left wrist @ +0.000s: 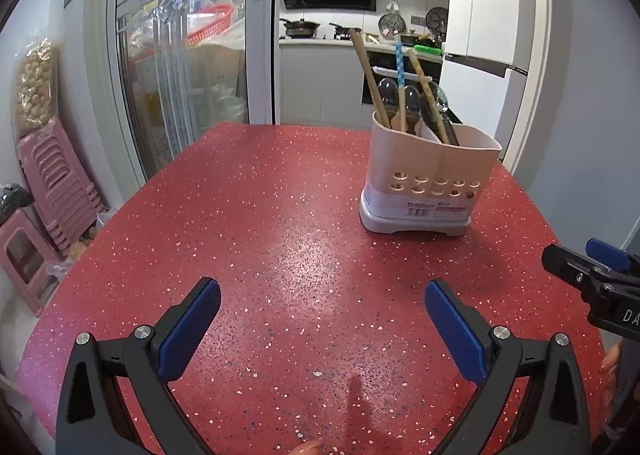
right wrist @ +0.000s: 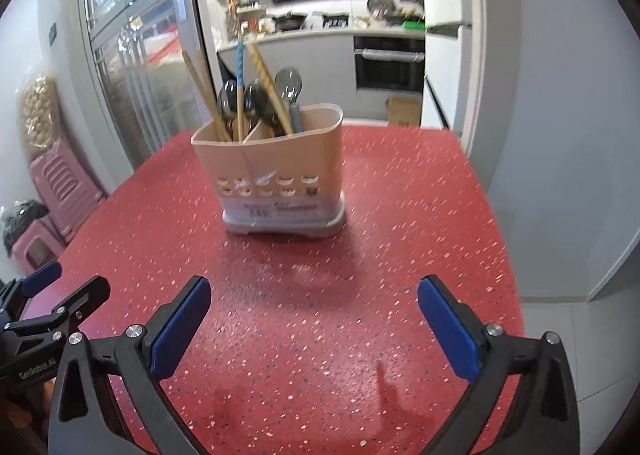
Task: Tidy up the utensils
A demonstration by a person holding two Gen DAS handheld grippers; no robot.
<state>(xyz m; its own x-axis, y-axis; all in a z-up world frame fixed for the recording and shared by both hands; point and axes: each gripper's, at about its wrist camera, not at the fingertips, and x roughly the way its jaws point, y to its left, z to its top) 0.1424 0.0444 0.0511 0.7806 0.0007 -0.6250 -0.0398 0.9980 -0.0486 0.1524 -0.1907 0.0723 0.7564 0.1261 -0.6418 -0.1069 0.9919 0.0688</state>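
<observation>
A beige two-compartment utensil holder (left wrist: 430, 179) stands on the red speckled table (left wrist: 260, 239), far right in the left wrist view and centre in the right wrist view (right wrist: 280, 179). It holds several chopsticks (left wrist: 366, 75) and spoons (left wrist: 412, 99), all upright or leaning. My left gripper (left wrist: 322, 293) is open and empty above the near part of the table. My right gripper (right wrist: 314, 291) is open and empty, facing the holder from a short distance. Each gripper shows at the edge of the other's view.
Stacked pink plastic stools (left wrist: 52, 183) stand on the floor left of the table. A glass sliding door (left wrist: 180, 55) is behind them. A kitchen counter with pans (left wrist: 304, 29) lies beyond the table's far edge. The table's right edge drops to grey floor (right wrist: 580, 327).
</observation>
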